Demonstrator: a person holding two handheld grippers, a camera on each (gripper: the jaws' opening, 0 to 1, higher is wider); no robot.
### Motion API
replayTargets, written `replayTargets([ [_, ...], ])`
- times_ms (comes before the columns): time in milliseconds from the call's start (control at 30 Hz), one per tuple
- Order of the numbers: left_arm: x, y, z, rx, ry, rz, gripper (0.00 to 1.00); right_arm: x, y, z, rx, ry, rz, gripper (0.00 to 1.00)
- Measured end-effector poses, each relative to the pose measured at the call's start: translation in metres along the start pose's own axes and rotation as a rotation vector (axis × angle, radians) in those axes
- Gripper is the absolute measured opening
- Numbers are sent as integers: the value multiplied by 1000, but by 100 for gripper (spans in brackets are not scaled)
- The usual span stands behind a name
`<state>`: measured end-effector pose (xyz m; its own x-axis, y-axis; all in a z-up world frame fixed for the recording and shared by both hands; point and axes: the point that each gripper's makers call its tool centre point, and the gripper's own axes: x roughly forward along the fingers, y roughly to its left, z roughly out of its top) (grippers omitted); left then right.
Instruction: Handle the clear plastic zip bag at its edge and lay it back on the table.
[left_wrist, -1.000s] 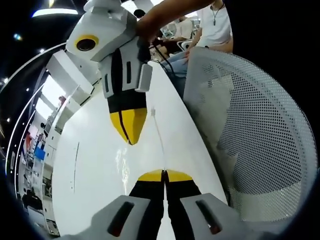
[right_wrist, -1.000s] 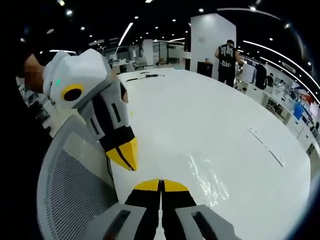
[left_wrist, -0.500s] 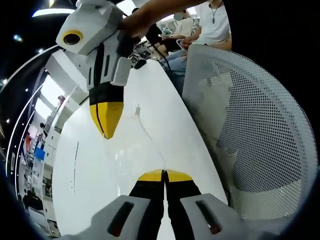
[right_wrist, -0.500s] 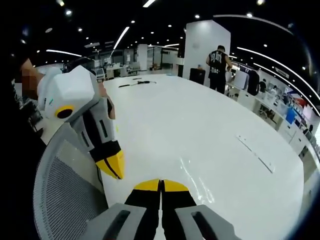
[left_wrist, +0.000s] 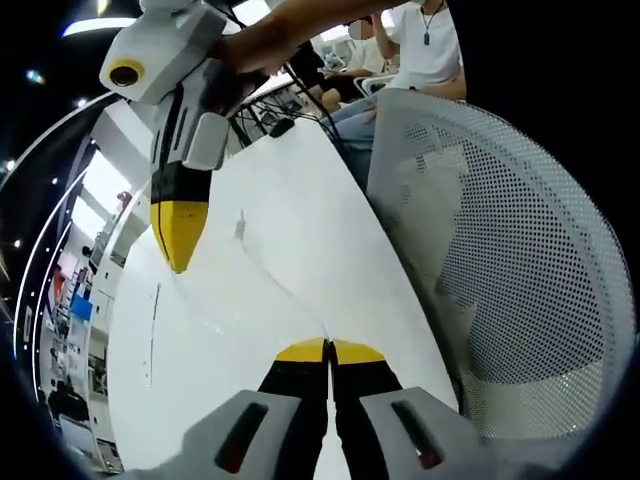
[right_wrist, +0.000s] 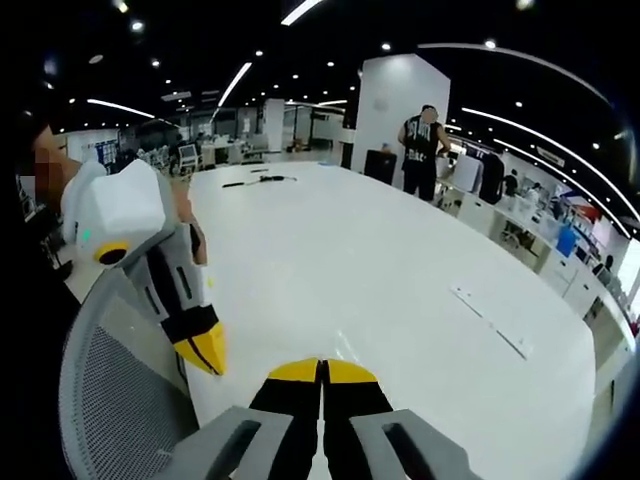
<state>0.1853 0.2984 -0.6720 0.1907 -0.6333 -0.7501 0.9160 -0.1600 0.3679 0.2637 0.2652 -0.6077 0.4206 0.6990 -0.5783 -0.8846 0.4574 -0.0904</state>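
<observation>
A white mesh chair back (left_wrist: 500, 250) is seen at the right of the left gripper view, standing just beside the edge of the white table (left_wrist: 300, 200) and hiding part of the table's near edge; the same chair back (right_wrist: 120, 390) is seen at the lower left of the right gripper view. One dark cable (right_wrist: 255, 181) is seen lying at the far end of the table. One standing person (right_wrist: 422, 150) is seen beyond the table, and seated people (left_wrist: 420, 50) are seen behind the chair. Two pale strips (right_wrist: 490, 318) lie on the table top, well apart from the grippers.

Two grippers are shown. The left gripper (left_wrist: 329, 350) is seen with its yellow tips pressed together; it appears again in the right gripper view (right_wrist: 208, 352). The right gripper (right_wrist: 322, 370) is likewise closed tip to tip, and it appears in the left gripper view (left_wrist: 179, 232), held above the table.

One clear plastic zip bag (left_wrist: 270, 280) is discernible, nearly invisible, as a thin edge line running from the left gripper's tips toward the right gripper, with faint glints beside it. Whether either gripper is pinching the bag cannot be told.
</observation>
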Motion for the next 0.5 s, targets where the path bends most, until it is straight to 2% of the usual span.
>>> replayTargets([
  [333, -2, 1, -1, -1, 8, 6, 0, -1, -1, 0, -4, -4, -6, 0],
  [500, -5, 9, -8, 19, 30, 48, 0, 0, 3, 1, -17, -3, 2, 0],
])
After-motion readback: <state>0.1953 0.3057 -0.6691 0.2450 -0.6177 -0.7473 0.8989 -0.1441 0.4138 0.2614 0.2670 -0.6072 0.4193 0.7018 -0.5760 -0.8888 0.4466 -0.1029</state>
